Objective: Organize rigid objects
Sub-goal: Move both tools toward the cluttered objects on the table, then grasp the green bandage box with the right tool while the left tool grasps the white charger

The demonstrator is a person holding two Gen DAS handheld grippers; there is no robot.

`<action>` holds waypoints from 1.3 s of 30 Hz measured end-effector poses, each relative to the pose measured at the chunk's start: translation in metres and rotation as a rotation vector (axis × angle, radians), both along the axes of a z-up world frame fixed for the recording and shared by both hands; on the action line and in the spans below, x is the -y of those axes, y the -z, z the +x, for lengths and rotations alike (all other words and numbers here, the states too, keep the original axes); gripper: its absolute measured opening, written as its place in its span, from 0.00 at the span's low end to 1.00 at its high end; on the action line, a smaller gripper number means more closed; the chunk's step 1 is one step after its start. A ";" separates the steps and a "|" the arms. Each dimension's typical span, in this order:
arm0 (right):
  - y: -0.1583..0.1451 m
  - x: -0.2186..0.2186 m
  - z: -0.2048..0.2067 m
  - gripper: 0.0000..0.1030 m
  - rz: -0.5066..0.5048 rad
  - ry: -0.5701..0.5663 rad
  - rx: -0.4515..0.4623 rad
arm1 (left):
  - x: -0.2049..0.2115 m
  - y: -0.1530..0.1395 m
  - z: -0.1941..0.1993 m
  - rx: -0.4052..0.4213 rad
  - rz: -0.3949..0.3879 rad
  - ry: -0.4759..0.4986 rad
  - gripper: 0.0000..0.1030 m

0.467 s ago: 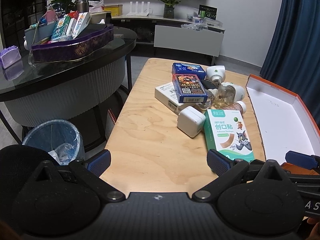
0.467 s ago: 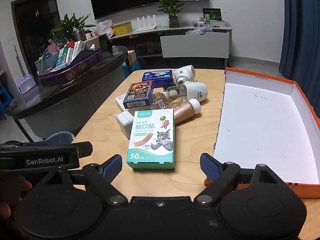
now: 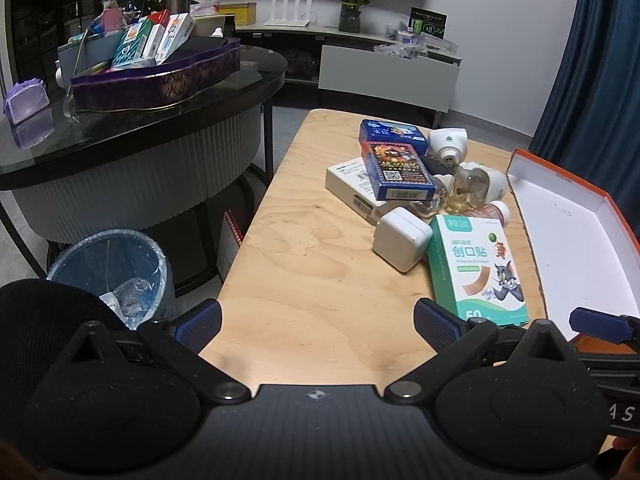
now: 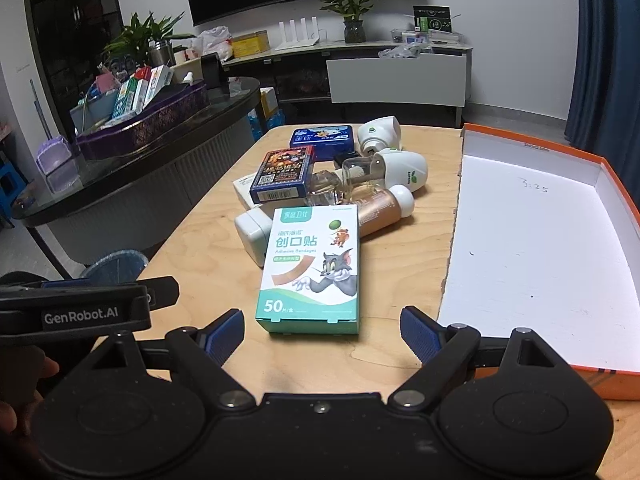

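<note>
- On the wooden surface (image 4: 208,264): green bandage box (image 4: 311,270) lies flat, nearest item of the pile, just left of the open orange-rimmed white box (image 4: 532,240), which has nothing in it.
- Right gripper (image 4: 322,330): jaws wide apart, holding nothing, lined up just short of the bandage box.
- Left gripper (image 3: 318,324): also wide open, nothing held, over bare wood left of the pile.
- Step, my read: approach before first pick; nothing sorted yet. Next move likely calls for pushing the right gripper forward, closing on the box's long sides, then carrying it right into the orange box.
- Pile behind: white charger cube (image 4: 252,232) touching the bandage box, card deck (image 4: 282,176) on a flat white box, blue tin (image 4: 322,138), brown bottle (image 4: 380,208), two white plug-in vaporizers.
- Room: black round side table, purple tray of boxes (image 3: 156,80), blue trash bin (image 3: 116,268), TV, plants, blue curtain.
</note>
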State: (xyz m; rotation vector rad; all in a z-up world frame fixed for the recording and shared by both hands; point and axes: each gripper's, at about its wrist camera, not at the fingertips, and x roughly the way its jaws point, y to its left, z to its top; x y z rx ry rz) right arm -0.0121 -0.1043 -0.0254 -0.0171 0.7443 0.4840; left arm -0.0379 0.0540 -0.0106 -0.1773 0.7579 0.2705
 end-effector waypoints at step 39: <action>0.029 -0.048 0.055 0.82 -0.119 0.015 0.004 | -0.019 0.007 0.010 0.026 -0.020 -0.055 1.00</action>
